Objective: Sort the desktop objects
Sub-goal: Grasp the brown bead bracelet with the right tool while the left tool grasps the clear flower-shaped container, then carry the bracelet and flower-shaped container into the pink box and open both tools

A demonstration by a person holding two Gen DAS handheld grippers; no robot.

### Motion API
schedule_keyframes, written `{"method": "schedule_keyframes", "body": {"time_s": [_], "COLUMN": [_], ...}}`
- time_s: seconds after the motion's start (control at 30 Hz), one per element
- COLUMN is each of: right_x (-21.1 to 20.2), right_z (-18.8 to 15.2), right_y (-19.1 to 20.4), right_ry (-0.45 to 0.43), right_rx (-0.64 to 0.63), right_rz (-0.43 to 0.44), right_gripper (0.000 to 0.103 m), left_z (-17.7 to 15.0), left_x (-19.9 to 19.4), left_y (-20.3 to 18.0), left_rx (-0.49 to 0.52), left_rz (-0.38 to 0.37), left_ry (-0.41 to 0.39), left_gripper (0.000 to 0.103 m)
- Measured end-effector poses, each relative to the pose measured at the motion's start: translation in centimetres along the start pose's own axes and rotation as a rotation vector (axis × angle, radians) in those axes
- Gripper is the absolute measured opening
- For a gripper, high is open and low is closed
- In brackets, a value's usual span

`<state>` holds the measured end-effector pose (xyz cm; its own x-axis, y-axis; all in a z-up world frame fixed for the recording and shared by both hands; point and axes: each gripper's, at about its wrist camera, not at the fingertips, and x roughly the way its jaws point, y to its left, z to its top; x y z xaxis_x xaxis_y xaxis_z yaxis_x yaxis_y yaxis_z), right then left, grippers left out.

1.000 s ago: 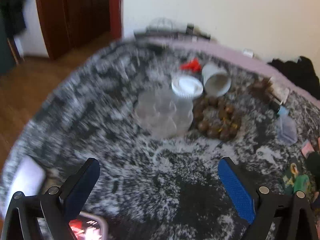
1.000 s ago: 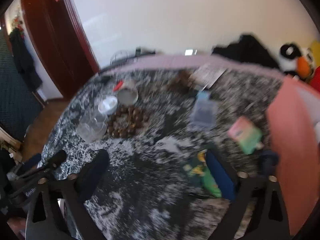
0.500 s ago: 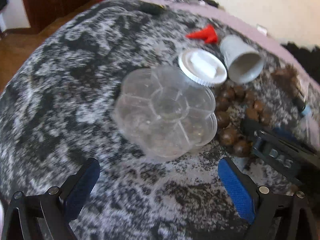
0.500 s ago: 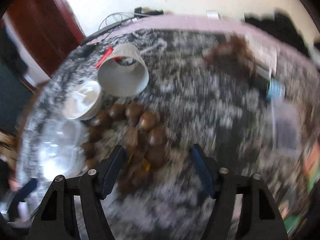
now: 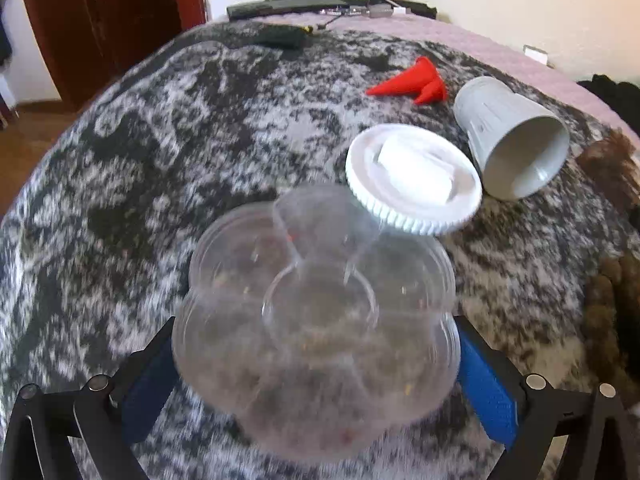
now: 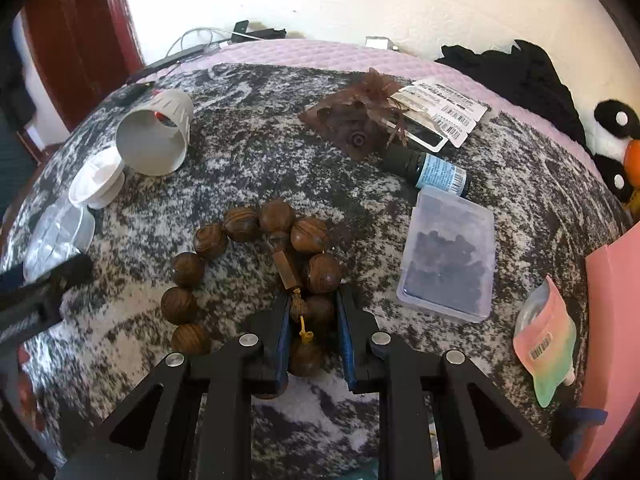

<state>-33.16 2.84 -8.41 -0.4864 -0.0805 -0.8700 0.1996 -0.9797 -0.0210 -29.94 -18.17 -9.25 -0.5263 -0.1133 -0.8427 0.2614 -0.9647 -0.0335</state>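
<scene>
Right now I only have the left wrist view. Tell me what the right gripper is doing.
Observer: The right gripper has its fingers closed in on a bead of the wooden bead bracelet, near its tassel end.
Operator: Report what sits right of those beads.
Observer: A clear lidded box of dark pieces, lying flat, apart from the beads.
Operator: Name what lies beyond that box.
Observer: A small dark bottle with a blue label on its side, and behind it a brown organza pouch.
Operator: Confirm the grey cup's state.
Observer: The grey cup lies tipped over, its open mouth toward the right camera.
</scene>
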Motion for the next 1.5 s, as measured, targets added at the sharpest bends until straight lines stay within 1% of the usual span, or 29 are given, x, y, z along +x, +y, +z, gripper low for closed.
{"method": "schedule_keyframes", "body": {"time_s": [0.13, 0.3, 0.4, 0.47, 0.53, 0.6, 0.67, 0.77, 0.83, 0.97, 1.07, 1.2, 1.37, 1.43, 1.5], "right_x": [-0.1, -0.4, -1.0, -1.5, -2.2, -3.4, -5.3, -8.1, -10.0, -13.8, -16.6, -20.3, -24.1, -25.6, -27.3], "right_z": [-0.3, -0.7, -1.2, -1.7, -2.3, -3.0, -3.7, -4.8, -5.6, -7.0, -8.1, -9.9, -11.4, -11.9, -12.5], "right_y": [0.7, 0.5, 0.3, 0.2, 0.3, 0.3, 0.3, 0.3, 0.4, 0.4, 0.5, 0.9, 0.8, 0.5, -0.1], "right_ry": [-0.018, -0.013, -0.009, -0.007, -0.009, -0.014, -0.032, -0.059, -0.077, -0.114, -0.142, -0.198, -0.257, -0.293, -0.336], "right_rx": [-0.042, -0.033, -0.022, -0.017, -0.028, -0.022, -0.015, -0.004, 0.004, 0.019, 0.027, -0.013, -0.051, -0.066, -0.077], "right_rz": [-0.040, -0.025, -0.016, -0.012, -0.018, -0.012, 0.001, 0.019, 0.032, 0.056, 0.072, 0.058, 0.056, 0.034, 0.005], "right_gripper": [0.022, 0.022, 0.022, 0.022, 0.021, 0.020, 0.020, 0.020, 0.020, 0.020, 0.020, 0.020, 0.020, 0.020, 0.020], "left_z": [0.6, 0.7, 0.6, 0.2, -0.3, -1.2, -2.1, -3.4, -4.3, -6.4, -8.0, -9.9, -11.7, -12.0, -12.2], "left_x": [0.5, 0.9, 0.7, 0.2, -0.7, -2.3, -4.3, -8.1, -10.5, -15.0, -17.9, -21.3, -24.6, -25.5, -26.7], "left_y": [-0.3, -0.6, -0.3, -0.4, -0.7, -1.0, -1.4, -2.5, -2.8, -2.2, -2.3, -2.7, -2.9, -3.3, -4.2], "left_rx": [-0.007, 0.016, 0.017, 0.018, 0.024, 0.032, 0.054, 0.136, 0.161, 0.119, 0.120, 0.131, 0.126, 0.117, 0.126], "left_rz": [0.021, 0.035, -0.003, 0.013, 0.056, 0.101, 0.107, 0.149, 0.163, 0.134, 0.119, 0.101, 0.073, 0.059, 0.050], "left_ry": [-0.012, -0.049, -0.059, -0.061, -0.076, -0.106, -0.138, -0.210, -0.246, -0.276, -0.307, -0.336, -0.335, -0.332, -0.345], "left_gripper": [0.102, 0.103, 0.100, 0.100, 0.100, 0.100, 0.100, 0.100, 0.100, 0.100, 0.100, 0.100, 0.100, 0.100, 0.100]}}
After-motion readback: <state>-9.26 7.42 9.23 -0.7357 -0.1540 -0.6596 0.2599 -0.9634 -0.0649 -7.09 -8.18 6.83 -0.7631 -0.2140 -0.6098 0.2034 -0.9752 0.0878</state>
